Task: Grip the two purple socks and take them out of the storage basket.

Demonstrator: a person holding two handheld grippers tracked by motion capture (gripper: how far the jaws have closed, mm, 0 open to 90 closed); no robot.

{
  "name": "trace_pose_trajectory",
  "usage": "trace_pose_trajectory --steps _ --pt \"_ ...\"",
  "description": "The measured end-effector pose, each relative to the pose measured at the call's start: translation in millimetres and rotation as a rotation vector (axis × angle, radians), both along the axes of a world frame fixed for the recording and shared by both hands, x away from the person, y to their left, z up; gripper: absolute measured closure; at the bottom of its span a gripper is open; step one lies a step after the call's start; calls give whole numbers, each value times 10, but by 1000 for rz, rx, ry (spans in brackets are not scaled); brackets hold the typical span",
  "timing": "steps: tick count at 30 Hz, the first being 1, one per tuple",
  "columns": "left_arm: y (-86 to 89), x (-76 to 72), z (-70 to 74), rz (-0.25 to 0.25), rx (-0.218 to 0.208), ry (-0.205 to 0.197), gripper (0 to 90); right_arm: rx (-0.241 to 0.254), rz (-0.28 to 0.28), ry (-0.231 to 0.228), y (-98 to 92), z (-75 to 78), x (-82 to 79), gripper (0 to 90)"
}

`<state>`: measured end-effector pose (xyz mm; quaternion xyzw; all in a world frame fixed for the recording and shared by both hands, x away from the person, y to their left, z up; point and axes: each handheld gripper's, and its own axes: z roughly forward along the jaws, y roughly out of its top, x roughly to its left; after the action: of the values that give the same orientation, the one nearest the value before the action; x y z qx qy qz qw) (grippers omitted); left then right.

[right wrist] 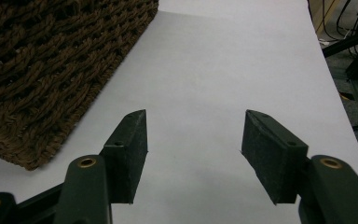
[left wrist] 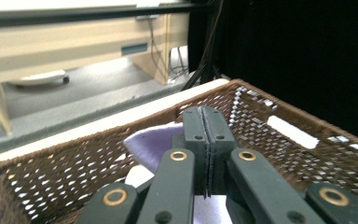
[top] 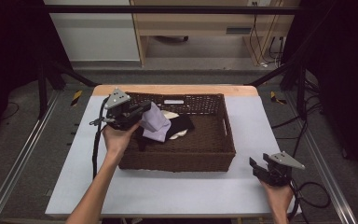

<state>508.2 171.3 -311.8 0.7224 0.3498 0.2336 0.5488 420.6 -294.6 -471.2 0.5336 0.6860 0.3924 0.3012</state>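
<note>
Left gripper (top: pixel 137 113) has its jaws pressed together on a lilac cloth (top: pixel 156 123), held up over the left part of the brown woven basket (top: pixel 177 161). It seems pinched by one edge only, though the bite is hard to make out, so it could slip free and drop onto the black and white garments below. Right gripper (top: pixel 260 169) rests on the table (top: pixel 177 191), jaws apart.

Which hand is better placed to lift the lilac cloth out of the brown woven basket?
Left. The left gripper is already shut on the lilac cloth above the brown woven basket. The right gripper sits open on the white table, beside the basket, holding nothing.
</note>
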Motion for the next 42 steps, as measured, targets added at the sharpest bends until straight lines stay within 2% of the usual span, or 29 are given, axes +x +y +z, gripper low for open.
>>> trace_pose_trajectory --steps 3,4,5,11,18,23,34,36,42 --pt "0 -88 48 -18 -17 -17 889 -3 2 -3 0 1 -2 408" --pt "6 -182 90 -33 -23 -34 889 -3 1 -4 -1 1 -2 408" --pt "6 -182 90 -33 -23 -34 889 -3 1 -4 -1 1 -2 408" --pt "42 -473 179 -70 -41 -74 889 -1 1 -4 6 4 -7 411" --pt "110 -760 257 -105 -39 -102 888 2 0 -1 9 7 -12 412" --pt "150 -965 253 -131 -21 -117 888 4 -2 -2 8 11 -17 413" --pt "207 -1310 114 -194 -14 -95 887 2 -3 -3 7 11 -31 413" --pt "214 -1388 70 -210 0 -89 888 2 -5 -3 4 10 -34 414" --pt "194 -1491 -118 -242 20 -43 887 0 -3 -3 4 8 -37 414"
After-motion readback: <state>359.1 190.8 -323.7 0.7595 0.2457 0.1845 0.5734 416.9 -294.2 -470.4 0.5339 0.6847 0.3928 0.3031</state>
